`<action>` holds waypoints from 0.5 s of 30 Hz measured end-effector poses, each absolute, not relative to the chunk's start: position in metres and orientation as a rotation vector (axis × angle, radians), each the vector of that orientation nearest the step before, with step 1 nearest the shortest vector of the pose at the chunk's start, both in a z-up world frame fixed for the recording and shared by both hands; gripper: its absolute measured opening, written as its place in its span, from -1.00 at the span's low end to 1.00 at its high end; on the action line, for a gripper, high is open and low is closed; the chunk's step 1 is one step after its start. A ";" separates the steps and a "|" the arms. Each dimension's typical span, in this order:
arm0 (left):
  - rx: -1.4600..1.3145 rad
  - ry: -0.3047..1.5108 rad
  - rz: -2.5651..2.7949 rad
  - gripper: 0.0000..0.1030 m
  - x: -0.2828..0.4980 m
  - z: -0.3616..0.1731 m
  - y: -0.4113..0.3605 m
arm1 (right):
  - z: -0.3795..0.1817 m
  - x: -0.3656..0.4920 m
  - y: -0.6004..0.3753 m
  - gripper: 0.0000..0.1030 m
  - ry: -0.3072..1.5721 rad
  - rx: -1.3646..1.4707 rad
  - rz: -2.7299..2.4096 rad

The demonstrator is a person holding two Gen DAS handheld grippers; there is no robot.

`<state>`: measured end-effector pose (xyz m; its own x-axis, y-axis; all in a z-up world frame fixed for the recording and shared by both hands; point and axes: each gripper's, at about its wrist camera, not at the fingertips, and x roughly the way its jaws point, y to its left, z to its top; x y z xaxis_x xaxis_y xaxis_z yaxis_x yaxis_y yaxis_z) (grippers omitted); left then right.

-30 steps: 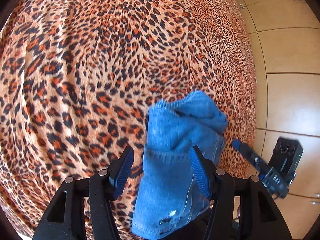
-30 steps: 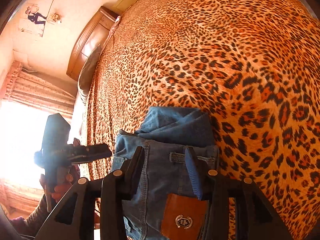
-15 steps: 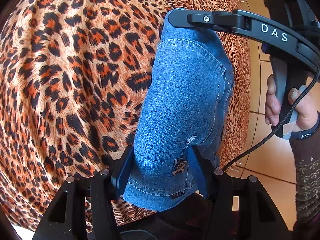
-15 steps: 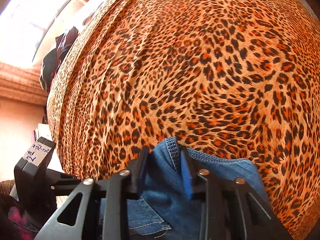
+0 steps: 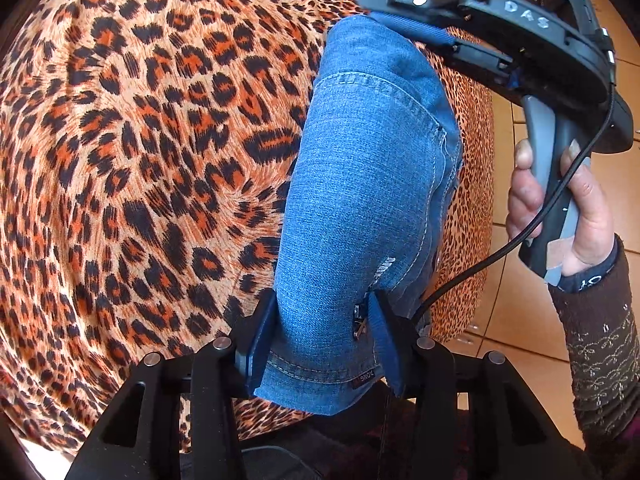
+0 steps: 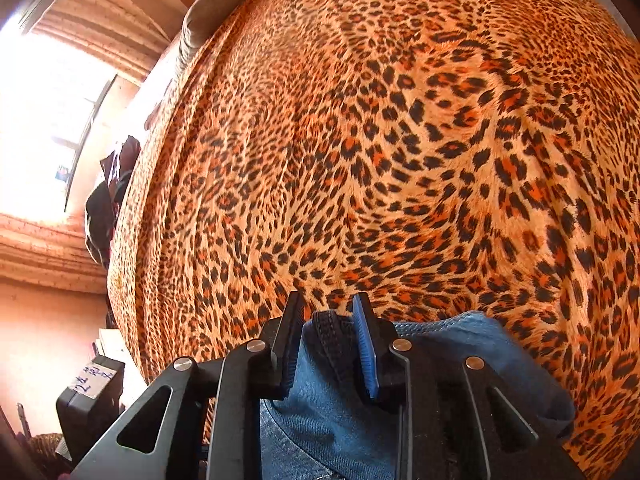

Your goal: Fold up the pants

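Left wrist view: the folded jeans [image 5: 368, 200] are held stretched above the leopard-print bedspread [image 5: 140, 160]; the left gripper [image 5: 320, 336], its jaws just closed further, is clamped on the near hem end. The far end is pinched by the right gripper [image 5: 404, 28], gripped by a hand [image 5: 560, 216] over a tiled floor [image 5: 540, 320]. Right wrist view: the right gripper [image 6: 326, 344] is clenched on a thick denim seam of the jeans [image 6: 332, 412]; a bright window [image 6: 44, 128] is seen at left.

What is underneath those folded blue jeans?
Around the folded jeans spreads a leopard-print bedspread, so it appears to run beneath them. The denim hides that patch. The left gripper and right gripper have just been closing onto the jeans' two ends.
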<state>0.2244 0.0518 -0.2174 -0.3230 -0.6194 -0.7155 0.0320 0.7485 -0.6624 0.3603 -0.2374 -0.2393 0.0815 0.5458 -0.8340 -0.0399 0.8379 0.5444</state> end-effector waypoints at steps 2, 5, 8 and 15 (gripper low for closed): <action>-0.463 1.801 -0.713 -0.12 0.226 -0.219 0.050 | -0.224 0.357 -0.264 -0.43 1.377 0.606 0.441; -0.434 1.821 -0.727 -0.12 0.232 -0.214 0.047 | -0.206 0.346 -0.280 -0.24 1.363 0.621 0.474; -0.402 1.844 -0.725 -0.09 0.239 -0.211 0.041 | -0.197 0.331 -0.277 0.10 1.389 0.427 0.449; -0.350 1.800 -0.717 -0.06 0.235 -0.204 0.031 | -0.249 0.342 -0.229 0.05 1.530 0.303 0.499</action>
